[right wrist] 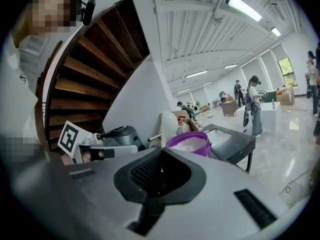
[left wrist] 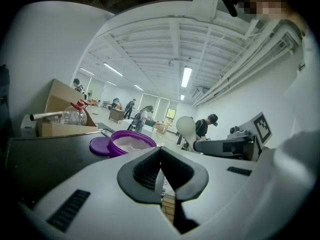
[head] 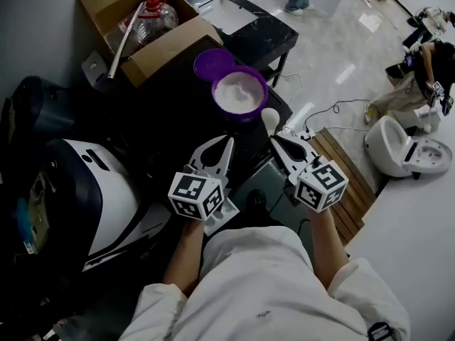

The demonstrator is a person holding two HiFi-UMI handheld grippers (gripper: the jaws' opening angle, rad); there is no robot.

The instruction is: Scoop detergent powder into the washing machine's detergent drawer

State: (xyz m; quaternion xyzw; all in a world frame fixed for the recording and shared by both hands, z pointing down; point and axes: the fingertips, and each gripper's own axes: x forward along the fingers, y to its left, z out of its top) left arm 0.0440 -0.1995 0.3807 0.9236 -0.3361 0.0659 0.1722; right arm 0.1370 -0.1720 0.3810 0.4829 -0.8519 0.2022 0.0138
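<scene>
Left gripper (head: 225,148): jaws together at the tips, nothing between them. It is held low over the near edge of the dark counter (head: 167,116).

Right gripper (head: 276,141): jaws clamped on the handle of a white scoop (head: 271,119). The bowl stands upright just past the jaw tips; whether it holds any powder cannot be told. In the right gripper view the scoop (right wrist: 168,126) rises above the closed jaws, left of the tub.

Purple tub (head: 261,91): open on the counter, holding white detergent powder (head: 238,91). It is just beyond the scoop and not touching it. The purple lid (head: 212,64) lies flat, touching the tub's far-left side.

Behind: a cardboard box (head: 160,52) with a red-capped bottle (head: 151,16) inside.

White appliance (head: 99,197): left of the person. No drawer can be made out on it.
</scene>
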